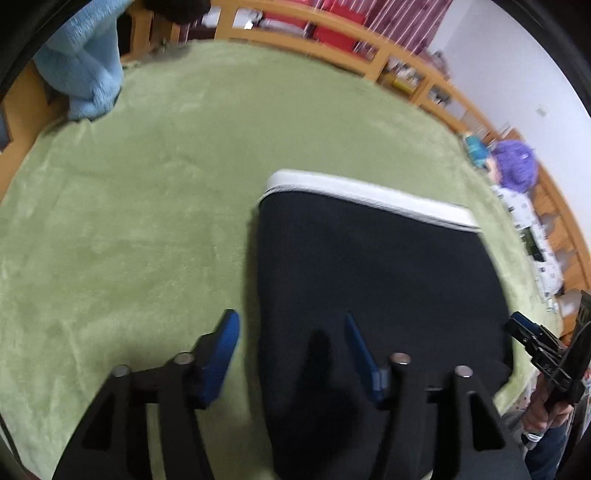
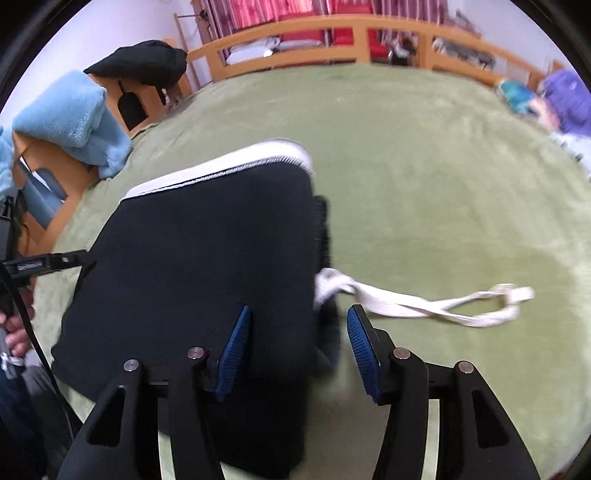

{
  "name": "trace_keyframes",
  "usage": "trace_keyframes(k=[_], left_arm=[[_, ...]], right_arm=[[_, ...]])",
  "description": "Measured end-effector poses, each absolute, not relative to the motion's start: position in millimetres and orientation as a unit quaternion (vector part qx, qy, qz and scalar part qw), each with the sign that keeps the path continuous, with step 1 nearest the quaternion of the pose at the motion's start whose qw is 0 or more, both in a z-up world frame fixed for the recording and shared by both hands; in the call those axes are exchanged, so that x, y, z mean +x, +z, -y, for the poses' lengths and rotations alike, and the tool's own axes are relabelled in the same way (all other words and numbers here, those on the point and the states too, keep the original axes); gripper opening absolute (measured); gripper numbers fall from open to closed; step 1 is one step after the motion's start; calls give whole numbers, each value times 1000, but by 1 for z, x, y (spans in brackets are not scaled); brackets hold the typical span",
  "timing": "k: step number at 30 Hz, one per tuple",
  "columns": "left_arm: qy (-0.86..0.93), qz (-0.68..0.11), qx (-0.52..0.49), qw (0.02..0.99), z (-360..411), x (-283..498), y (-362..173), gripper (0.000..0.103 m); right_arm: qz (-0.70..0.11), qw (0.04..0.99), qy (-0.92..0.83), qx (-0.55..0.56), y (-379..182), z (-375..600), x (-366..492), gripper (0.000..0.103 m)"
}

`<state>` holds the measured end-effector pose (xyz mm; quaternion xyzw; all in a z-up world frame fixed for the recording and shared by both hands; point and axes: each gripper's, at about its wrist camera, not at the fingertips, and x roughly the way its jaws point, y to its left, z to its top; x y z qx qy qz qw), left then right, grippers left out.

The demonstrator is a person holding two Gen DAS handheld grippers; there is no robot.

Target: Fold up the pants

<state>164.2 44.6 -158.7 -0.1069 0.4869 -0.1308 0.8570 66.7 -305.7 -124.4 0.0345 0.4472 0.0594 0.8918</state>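
We see green plush blanket (image 2: 424, 155) underfoot, wooden railing (image 2: 332, 33) far, red striped curtains (image 2: 258, 14) behind, white wall (image 1: 517, 74) right.

Both tools (image 1: 291, 332) (image 2: 299, 325) gaping, empty

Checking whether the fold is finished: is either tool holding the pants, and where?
Nothing is held. The left tool and right tool are both open above the folded pants, gripping no fabric.
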Motion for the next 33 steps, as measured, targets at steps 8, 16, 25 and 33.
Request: trace_keyframes(k=[8,16,25,33], left_arm=[[-198,-474,-99,852,-17,103,-186,61],[-190,-479,-60,855,-1,84,-184,67],[-159,-448,-60,878,-5,153,-140,68],[-147,-443,-91,880,1,235,-153,67]], right_arm=[[-420,898,127,15,-147,270,30,36],[-430,891,145,4,-169,270,14,37],[-366,921,129,11,-108,279,79,58],[-364,921,139,2,-130,260,176,59]])
